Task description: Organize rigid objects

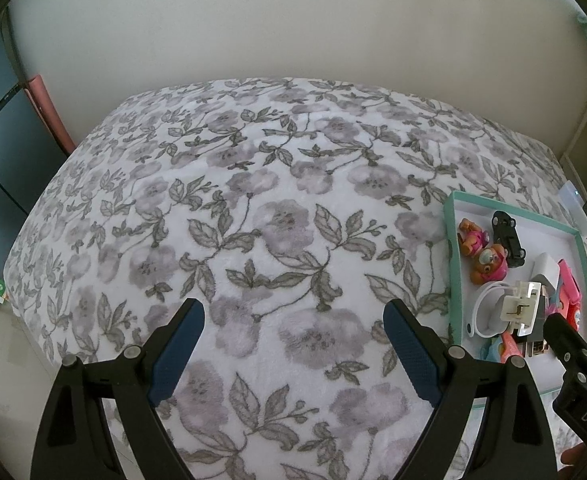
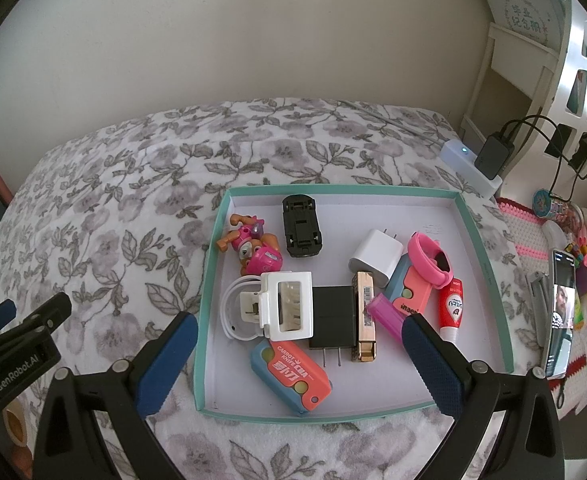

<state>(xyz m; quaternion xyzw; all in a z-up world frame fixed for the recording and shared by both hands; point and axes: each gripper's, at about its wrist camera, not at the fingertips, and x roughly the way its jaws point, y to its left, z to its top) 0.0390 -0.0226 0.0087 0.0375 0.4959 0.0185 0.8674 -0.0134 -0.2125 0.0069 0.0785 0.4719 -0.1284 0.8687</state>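
A teal-rimmed white tray [image 2: 209, 300] lies on the floral blanket. It holds a pink dog toy [image 2: 253, 248], an upturned black toy car [image 2: 301, 224], a white charger [image 2: 373, 260], a white hair clip [image 2: 289, 304], a black plug [image 2: 333, 320], an orange carrot knife [image 2: 293, 376] and several other small items. My right gripper [image 2: 299, 320] hovers over the tray's near side, open, with nothing gripped. My left gripper [image 1: 293, 306] is open over bare blanket, left of the tray [image 1: 453, 260]. Each gripper shows in the other's view, the right gripper [image 1: 579, 322] and the left gripper [image 2: 25, 316].
A white power strip [image 2: 469, 160] with a black adapter sits beyond the tray's far right corner. A phone [image 2: 561, 312] and small toys lie on a pink-and-white crocheted mat [image 2: 533, 236] to the right. A white shelf [image 2: 533, 40] stands behind. The bed's left edge [image 1: 25, 240] drops off.
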